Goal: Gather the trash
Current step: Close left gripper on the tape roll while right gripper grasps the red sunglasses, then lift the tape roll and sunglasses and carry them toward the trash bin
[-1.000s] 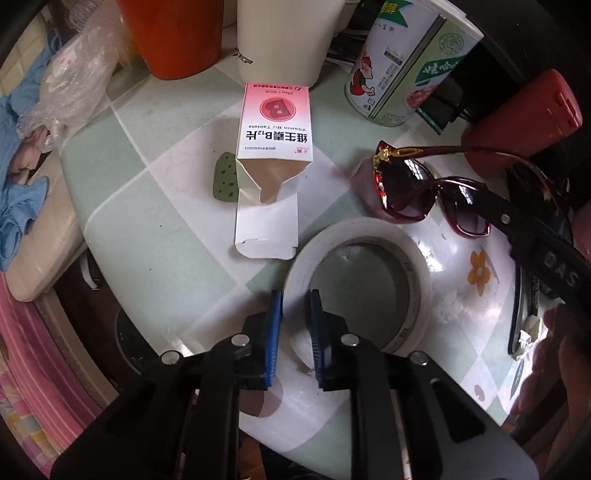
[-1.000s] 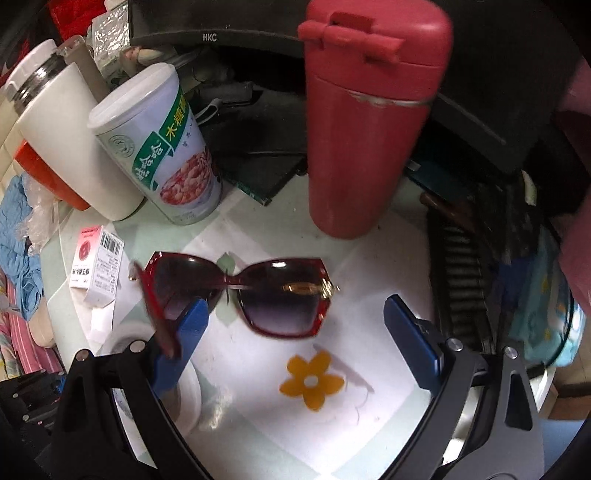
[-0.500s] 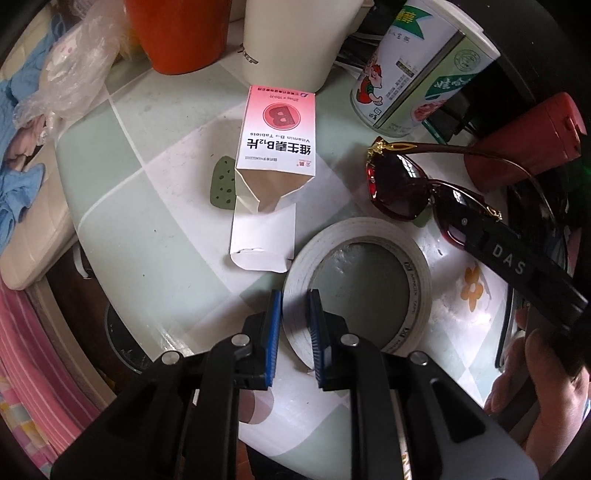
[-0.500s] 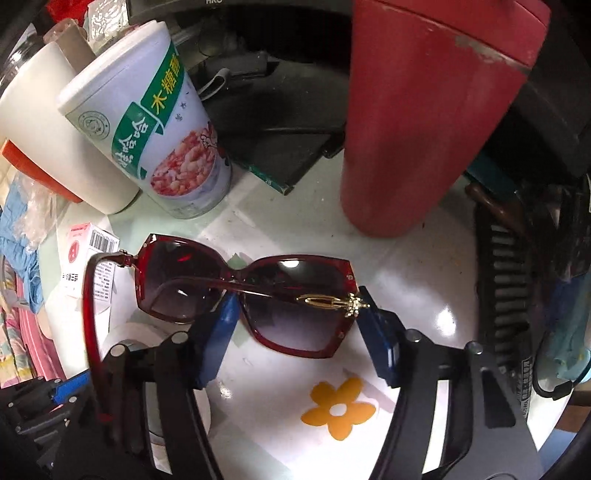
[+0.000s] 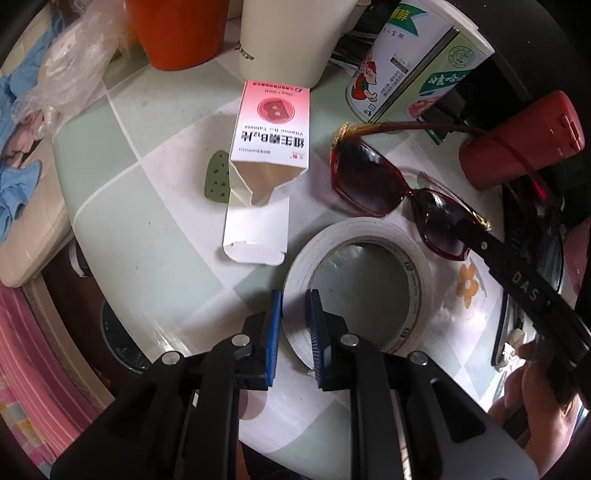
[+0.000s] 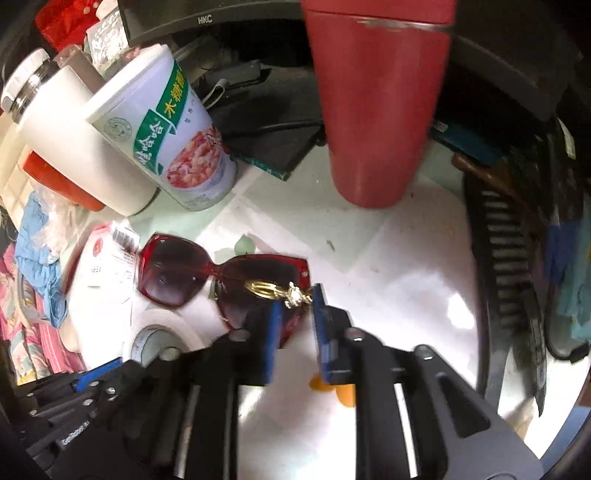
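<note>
My left gripper [image 5: 294,325] is shut on the near wall of a white tape roll [image 5: 369,236] that lies on the round table [image 5: 155,236]. An opened pink and white vitamin box [image 5: 267,147] lies just beyond it. My right gripper [image 6: 297,314] is shut on the right end of the dark red sunglasses [image 6: 177,269], at the gold hinge, and the sunglasses are tilted up off the table. The sunglasses [image 5: 373,181] and the right gripper's black arm also show in the left wrist view. The tape roll [image 6: 162,332] shows at the lower left of the right wrist view.
A red flask [image 6: 373,110], a green and white can [image 6: 173,140], a white cup [image 6: 74,147] and an orange cup [image 5: 173,29] stand at the back. A black comb [image 6: 506,266] lies at the right. Crumpled clear plastic [image 5: 70,74] sits at the left edge.
My right gripper has closed from wide open onto the right end of the sunglasses and tilted them up. My left gripper has stayed shut on the tape roll.
</note>
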`<state>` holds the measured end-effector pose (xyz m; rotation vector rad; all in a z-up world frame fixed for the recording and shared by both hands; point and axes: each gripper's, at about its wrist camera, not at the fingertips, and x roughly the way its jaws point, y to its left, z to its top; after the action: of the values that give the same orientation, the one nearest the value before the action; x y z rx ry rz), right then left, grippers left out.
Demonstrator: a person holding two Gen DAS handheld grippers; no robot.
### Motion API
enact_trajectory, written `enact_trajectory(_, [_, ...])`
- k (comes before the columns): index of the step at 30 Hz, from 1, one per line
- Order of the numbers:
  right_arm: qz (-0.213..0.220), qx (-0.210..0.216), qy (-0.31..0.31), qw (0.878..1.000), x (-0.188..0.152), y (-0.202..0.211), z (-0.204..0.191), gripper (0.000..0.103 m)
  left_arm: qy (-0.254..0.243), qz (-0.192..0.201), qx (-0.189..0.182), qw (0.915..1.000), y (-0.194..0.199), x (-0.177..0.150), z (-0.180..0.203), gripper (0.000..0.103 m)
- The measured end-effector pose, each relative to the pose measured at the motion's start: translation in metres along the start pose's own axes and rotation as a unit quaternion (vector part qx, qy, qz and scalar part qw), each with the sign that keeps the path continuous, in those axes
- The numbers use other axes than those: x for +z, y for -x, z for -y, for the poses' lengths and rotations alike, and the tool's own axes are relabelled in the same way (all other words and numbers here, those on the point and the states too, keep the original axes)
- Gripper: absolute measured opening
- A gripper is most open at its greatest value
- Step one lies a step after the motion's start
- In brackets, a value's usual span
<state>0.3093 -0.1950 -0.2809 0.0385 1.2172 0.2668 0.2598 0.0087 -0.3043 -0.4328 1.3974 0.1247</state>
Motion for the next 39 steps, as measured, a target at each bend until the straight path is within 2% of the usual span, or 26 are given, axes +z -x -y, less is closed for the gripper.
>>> enact_trajectory(10, [-0.001,0.011,-0.018,1.0,-0.018,0.013,0.009,0.015,-0.01,-0.007,-0.009,0.9999,0.0,-0.011,-0.004,0.015])
enact_trajectory(39, [0.049,0.004,-0.053,0.997,-0.042,0.067,-0.006,0.015,-0.026,0.019,-0.022,0.9992,0.051,-0.038,-0.009,0.014])
